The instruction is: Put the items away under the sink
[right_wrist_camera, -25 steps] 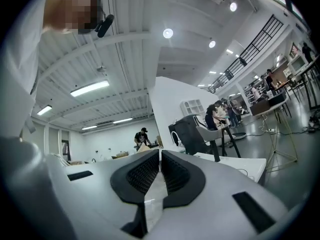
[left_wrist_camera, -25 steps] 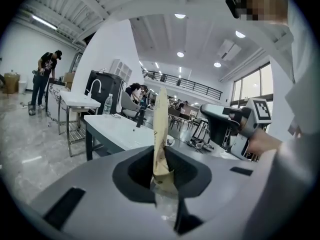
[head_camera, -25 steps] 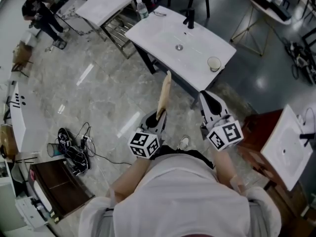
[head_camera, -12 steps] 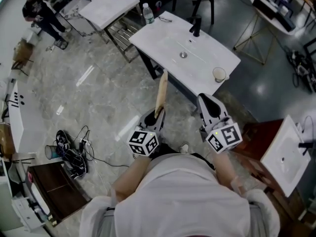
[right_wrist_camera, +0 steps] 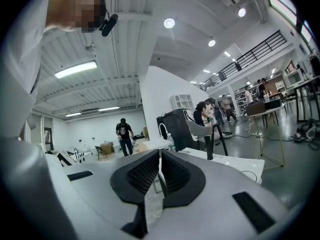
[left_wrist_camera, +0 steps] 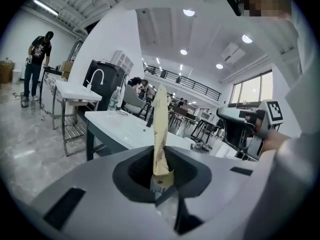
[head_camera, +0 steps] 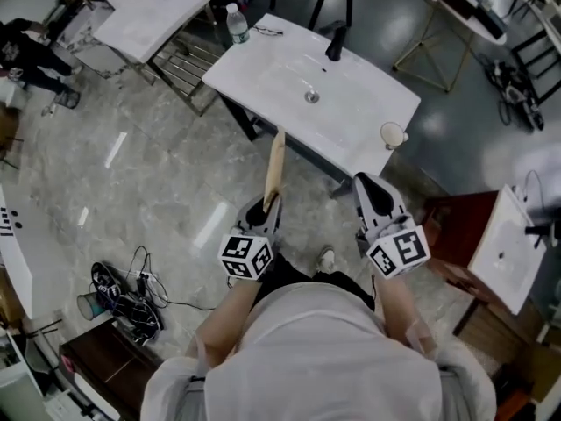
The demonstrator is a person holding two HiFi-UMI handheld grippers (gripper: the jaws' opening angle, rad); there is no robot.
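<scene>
– Tan, that long flat strip [head_camera: 275,165], wood or stiff paper by the look of it. Why does it stand up out of the left tongs [head_camera: 265,209] like that?
– Because the left tongs pinch only its bottom end. In the left gripper view the jaws press on the base of the strip and the rest rises free, nearly upright. I'd guess an end grip leaves the whole length leading, ready to slide into a low space.
– And the right tongs [head_camera: 372,196]?
– Pressed together on nothing. The right gripper view shows the ribbed pads meeting, with nothing between them. They hang level with the left ones, beside them and clear of the strip. I read them as the spare hand, kept out of the way.
– Where does the strip go?
– The white sink surface [head_camera: 351,125] on dark legs stands just ahead, and in the head view the strip's tip points at its near edge. The strip is in the air, short of the sink, so nothing is put away yet. The space underneath is mostly hidden from above, and I can't tell whether there is a shelf.
– And on top?
– A pale cup [head_camera: 392,135] sits at the right corner. A black tap [head_camera: 336,42] stands at the far edge, and a clear plastic bottle [head_camera: 235,23] at the far left corner. All are well apart from the strip.
</scene>
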